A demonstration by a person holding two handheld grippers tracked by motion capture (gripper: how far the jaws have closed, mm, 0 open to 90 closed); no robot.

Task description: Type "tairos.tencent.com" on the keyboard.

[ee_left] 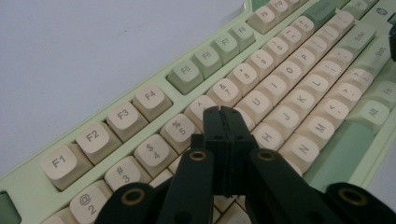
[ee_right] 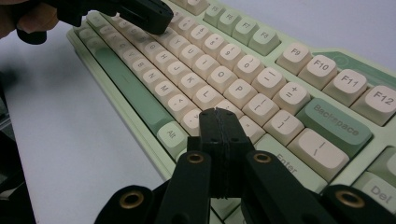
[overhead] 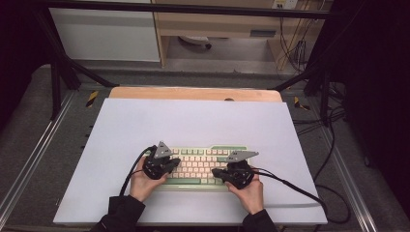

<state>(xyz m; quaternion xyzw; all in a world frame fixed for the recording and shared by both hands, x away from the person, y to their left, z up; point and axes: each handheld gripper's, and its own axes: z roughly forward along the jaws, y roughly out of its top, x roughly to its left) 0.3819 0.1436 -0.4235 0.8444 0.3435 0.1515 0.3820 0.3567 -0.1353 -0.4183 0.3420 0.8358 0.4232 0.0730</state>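
Two grippers: I have one in each hand, both low over the keyboard [overhead: 200, 166], wrists resting near the table's 6 o'clock edge.
Keyboard place: it lies flat on the white sheet [overhead: 193, 125], just below centre in the high view, pale green case with cream keys.
Left hand [overhead: 140, 182]: comes in from 7 o'clock, forearm angled toward 1 o'clock, palm wrapped round the gripper body.
Left gripper [ee_left: 227, 112]: jaws pressed flat together with nothing between them; tip hangs over the cream keys just left of the H key [ee_left: 267, 136], pointing toward 1 o'clock along the key rows. I cannot tell whether it touches a key.
Right hand [overhead: 250, 192]: comes in from 5 o'clock, forearm angled toward 11 o'clock.
Right gripper [ee_right: 219, 114]: jaws also squeezed together, empty; tip sits over the keys between the Alt key [ee_right: 171, 135] and the Enter key [ee_right: 289, 161], at the keyboard's right end.
Cables: one black lead trails from each gripper toward 6 o'clock.
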